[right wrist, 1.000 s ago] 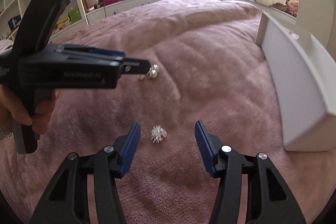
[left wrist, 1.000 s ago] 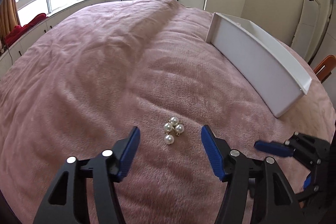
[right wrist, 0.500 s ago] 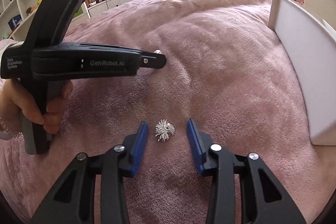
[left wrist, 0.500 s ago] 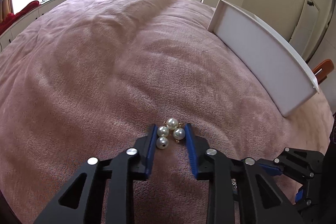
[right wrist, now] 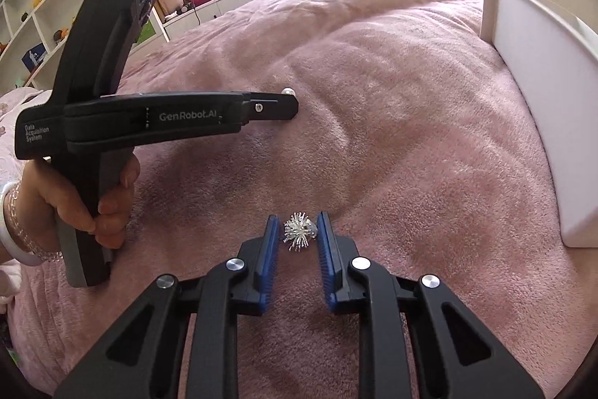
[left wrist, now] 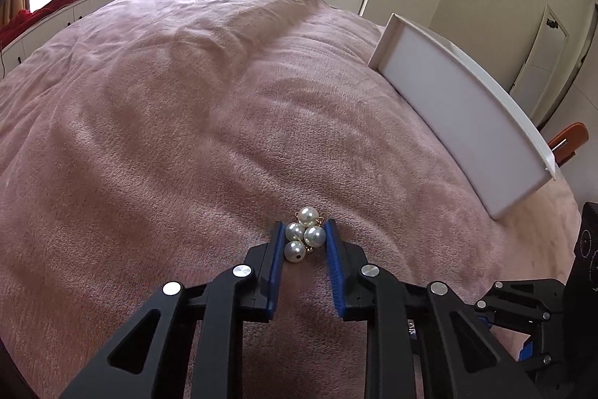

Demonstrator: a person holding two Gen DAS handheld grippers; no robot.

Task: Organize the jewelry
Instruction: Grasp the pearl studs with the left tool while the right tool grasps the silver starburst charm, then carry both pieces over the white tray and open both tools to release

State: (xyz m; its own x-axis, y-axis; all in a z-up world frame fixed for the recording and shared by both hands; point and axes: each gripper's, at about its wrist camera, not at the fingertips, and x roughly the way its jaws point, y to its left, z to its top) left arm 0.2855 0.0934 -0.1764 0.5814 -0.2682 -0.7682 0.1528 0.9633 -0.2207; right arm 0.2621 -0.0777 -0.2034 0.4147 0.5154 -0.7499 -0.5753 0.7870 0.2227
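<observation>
A cluster of white pearls on gold wire (left wrist: 303,237) lies on the pink blanket. My left gripper (left wrist: 303,230) is shut on it, both blue pads touching the pearls. A silver spiky brooch (right wrist: 299,233) lies on the blanket between the blue pads of my right gripper (right wrist: 298,225), which is shut on it. In the right wrist view the left gripper's body (right wrist: 179,116) reaches in from the left, with one pearl (right wrist: 287,91) showing past its tip. A white open box (left wrist: 463,126) stands tilted on the blanket to the right.
The pink blanket (left wrist: 168,122) covers a soft bed. The white box also shows at the right of the right wrist view (right wrist: 542,107). A window bench runs along the far side, shelves (right wrist: 41,10) at the left. A hand (right wrist: 108,208) holds the left gripper.
Both grippers went from wide open to shut: the left closed on the pearl cluster, the right on the silver brooch. Both moved forward and lower onto the blanket.
</observation>
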